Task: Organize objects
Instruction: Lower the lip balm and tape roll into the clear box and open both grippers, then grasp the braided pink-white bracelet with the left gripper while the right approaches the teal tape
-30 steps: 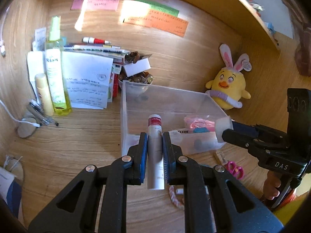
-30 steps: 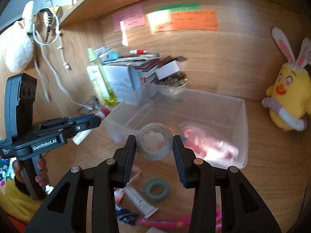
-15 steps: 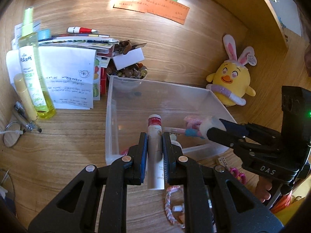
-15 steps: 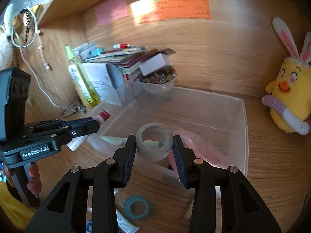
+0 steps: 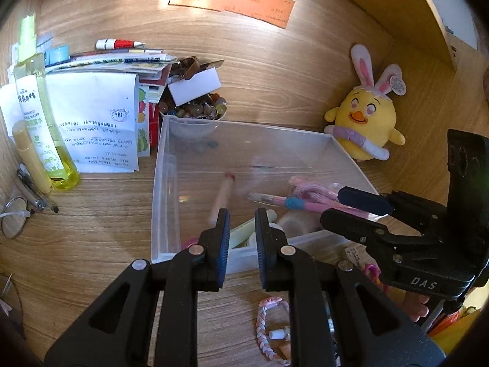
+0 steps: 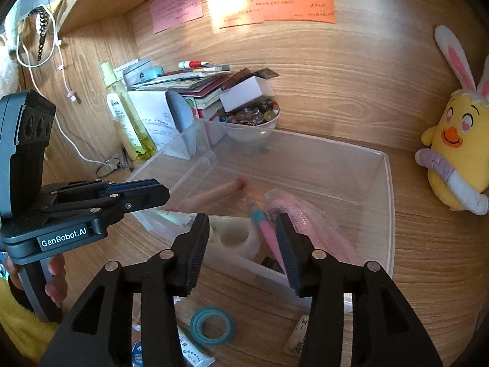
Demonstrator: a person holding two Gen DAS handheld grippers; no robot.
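A clear plastic bin (image 5: 165, 183) (image 6: 388, 202) stands on the wooden desk. My left gripper (image 5: 241, 238) is open and empty above its near wall. A blurred red-capped tube (image 5: 221, 195) (image 6: 214, 195) lies in the bin just beyond it. My right gripper (image 6: 241, 244) is open and empty over the bin's near edge. A white tape roll (image 6: 232, 238) (image 5: 295, 224) lies in the bin below it, beside a pink pen (image 6: 266, 229) (image 5: 293, 203) and a pink mesh pouch (image 6: 305, 217).
A yellow chick plush (image 5: 363, 122) (image 6: 455, 153) sits right of the bin. A bowl of beads (image 5: 195, 111), stacked books with papers (image 5: 101, 116) and a yellow spray bottle (image 5: 39, 107) stand at the back left. A teal tape roll (image 6: 212, 325), a braided cord (image 5: 264, 324) and small tubes lie in front.
Both grippers opened. The tube left my left gripper and dropped into the bin. The tape roll left my right gripper and now lies in the bin.
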